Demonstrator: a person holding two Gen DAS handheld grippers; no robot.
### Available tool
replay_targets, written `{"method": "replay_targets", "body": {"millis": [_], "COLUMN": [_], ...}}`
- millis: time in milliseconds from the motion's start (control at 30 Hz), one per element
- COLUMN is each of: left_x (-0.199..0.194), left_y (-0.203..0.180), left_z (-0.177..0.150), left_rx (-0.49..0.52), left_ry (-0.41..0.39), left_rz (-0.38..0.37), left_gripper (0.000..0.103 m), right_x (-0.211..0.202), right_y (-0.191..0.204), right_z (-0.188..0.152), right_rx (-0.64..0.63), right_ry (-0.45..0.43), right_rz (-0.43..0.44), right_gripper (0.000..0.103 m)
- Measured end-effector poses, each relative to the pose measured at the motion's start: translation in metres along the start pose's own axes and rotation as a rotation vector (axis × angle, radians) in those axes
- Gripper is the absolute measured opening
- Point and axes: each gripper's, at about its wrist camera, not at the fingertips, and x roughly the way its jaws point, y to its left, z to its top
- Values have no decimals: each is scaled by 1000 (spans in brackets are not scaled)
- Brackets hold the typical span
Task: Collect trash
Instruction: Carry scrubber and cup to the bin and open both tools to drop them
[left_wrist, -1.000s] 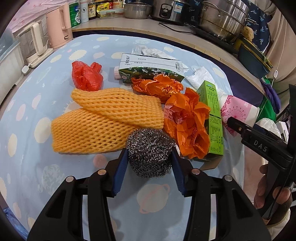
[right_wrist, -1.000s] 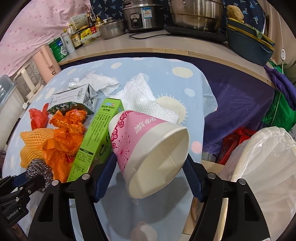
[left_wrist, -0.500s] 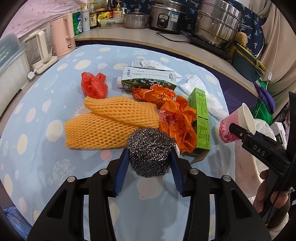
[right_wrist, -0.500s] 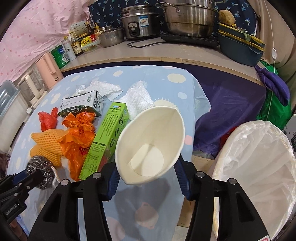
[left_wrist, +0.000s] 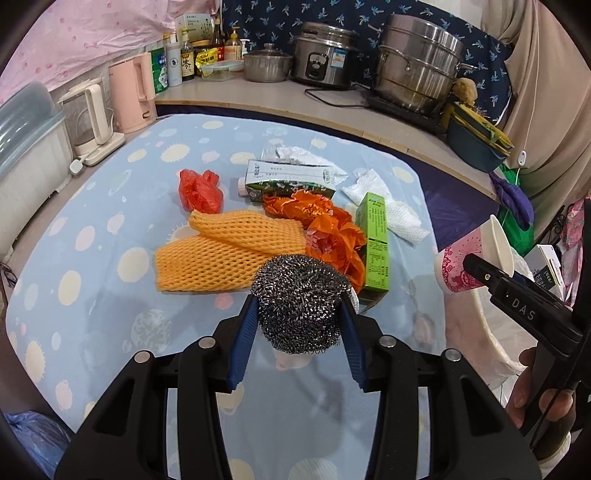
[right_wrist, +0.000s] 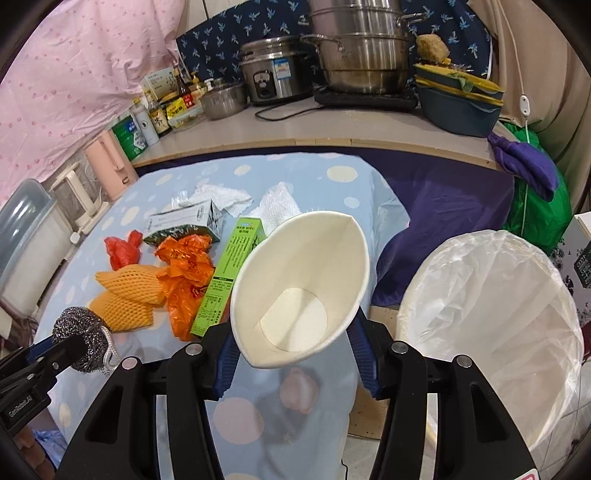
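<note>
The lined trash bin (right_wrist: 491, 332) stood off the table edge, to the right of both grippers and nearer the right gripper (right_wrist: 295, 354). Its jaws were clamped on a paper cup (right_wrist: 303, 295), squashed oval, mouth toward the camera. The left gripper (left_wrist: 299, 332) clamped a steel-wool scourer (left_wrist: 299, 299) above the table.

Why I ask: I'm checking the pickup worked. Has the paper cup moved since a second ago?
Yes. The paper cup, squeezed in the right gripper, has lifted off the table beside the green box and tipped mouth-first toward the camera.
</note>
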Motion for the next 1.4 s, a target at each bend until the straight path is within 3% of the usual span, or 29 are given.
{"method": "replay_targets", "body": {"millis": [267,533,933,1400], "left_x": [-34,-49,-17,41], "left_y": [-35,-110,-219,-269], "left_z": [4,7,-6,-17], "left_rx": [69,189,351,419], "left_ry": [-54,-101,-75,13], "left_rz": [-53,-154,-253,-248], "left_gripper": [42,42,42,42], "right_x": [-54,-89,-80,-48], "right_y": [-35,-104,-173,-200], "right_z": [1,-13,-45,-58], "right_rx": [69,188,279,324], "right_ry": [-90,-121,-63,-3], "right_rz": [-40,-154,-257,-268], "right_gripper": [51,51,52,55]}}
